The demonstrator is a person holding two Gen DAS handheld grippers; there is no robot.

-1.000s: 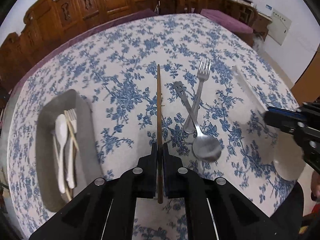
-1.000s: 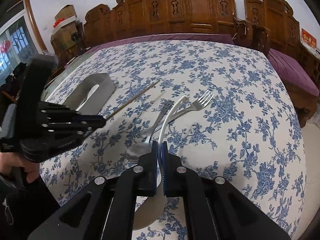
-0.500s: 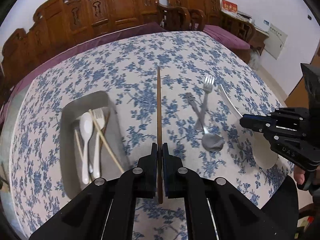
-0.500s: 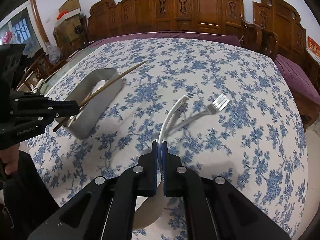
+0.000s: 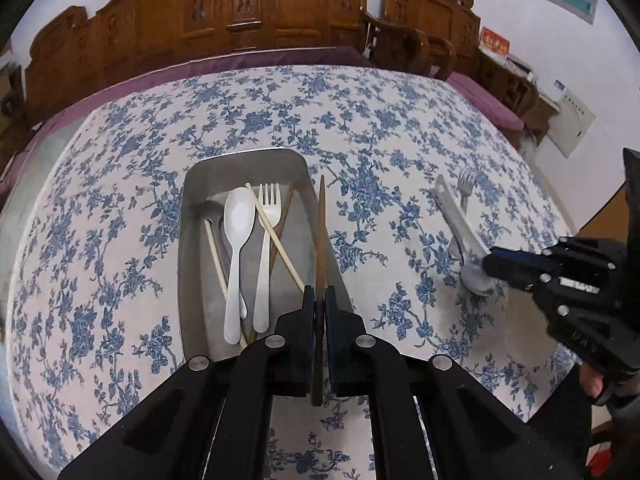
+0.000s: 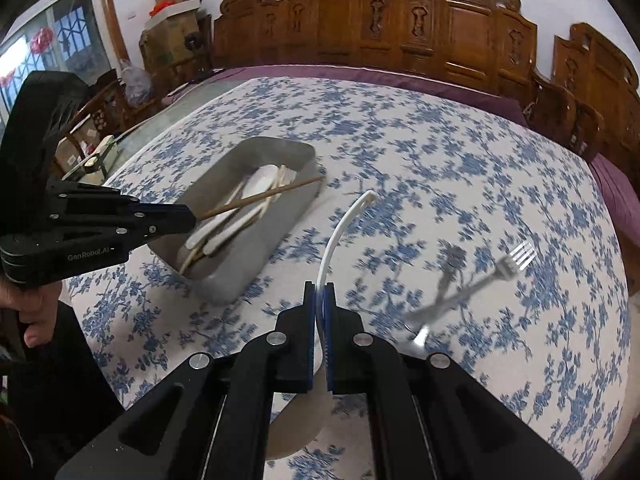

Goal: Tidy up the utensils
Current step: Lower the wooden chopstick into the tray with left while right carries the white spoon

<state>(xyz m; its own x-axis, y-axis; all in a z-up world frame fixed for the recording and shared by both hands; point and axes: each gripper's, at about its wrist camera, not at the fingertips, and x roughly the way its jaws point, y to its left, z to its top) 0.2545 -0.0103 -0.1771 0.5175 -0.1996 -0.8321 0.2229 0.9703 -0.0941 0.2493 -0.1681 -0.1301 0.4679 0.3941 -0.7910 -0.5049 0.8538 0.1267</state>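
My left gripper (image 5: 319,300) is shut on a dark wooden chopstick (image 5: 321,224) and holds it over the right rim of the grey metal tray (image 5: 192,208). The tray holds a white spoon (image 5: 237,248), a white fork (image 5: 265,248) and several chopsticks. My right gripper (image 6: 319,300) is shut on a white ladle (image 6: 340,232) by its curved handle, above the cloth right of the tray (image 6: 296,152). A metal fork (image 6: 500,270) and a metal spoon (image 6: 444,280) lie crossed on the cloth at the right. The left gripper (image 6: 188,216) with the chopstick (image 6: 260,198) shows in the right wrist view.
The round table has a blue floral cloth (image 5: 120,200) with a purple edge. Carved wooden chairs (image 5: 248,8) ring the far side. Cardboard boxes (image 6: 172,32) and a window stand at the left. The right gripper (image 5: 490,262) shows at the right of the left wrist view.
My left gripper has carried the chopstick left, from over the bare cloth to over the tray's right rim. My right gripper has moved left toward the tray with the ladle.
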